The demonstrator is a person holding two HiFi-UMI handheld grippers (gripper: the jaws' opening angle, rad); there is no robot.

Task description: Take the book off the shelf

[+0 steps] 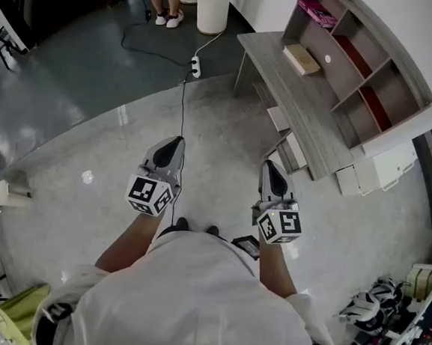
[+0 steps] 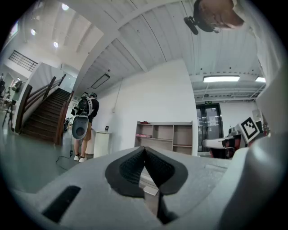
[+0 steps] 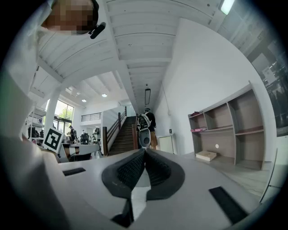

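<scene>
A grey wooden shelf unit (image 1: 375,77) stands on a long desk (image 1: 274,72) at the upper right, well ahead of both grippers. A pink book (image 1: 318,13) lies flat in one far compartment; it also shows in the right gripper view as the pink book (image 3: 198,130). On the desk top lies a tan book (image 1: 301,59). My left gripper (image 1: 176,142) and right gripper (image 1: 270,167) are held level side by side over the floor, both shut and empty. The closed left gripper (image 2: 144,150) faces the shelf (image 2: 164,137), and the right gripper (image 3: 145,152) has the shelf (image 3: 229,134) off to its right.
A black cable with a power strip (image 1: 196,67) runs across the floor ahead. A white cylinder (image 1: 212,6) and a standing person (image 1: 168,13) are at the far end. A white cabinet (image 1: 385,171) sits beside the desk. Stairs (image 2: 42,119) rise at the left.
</scene>
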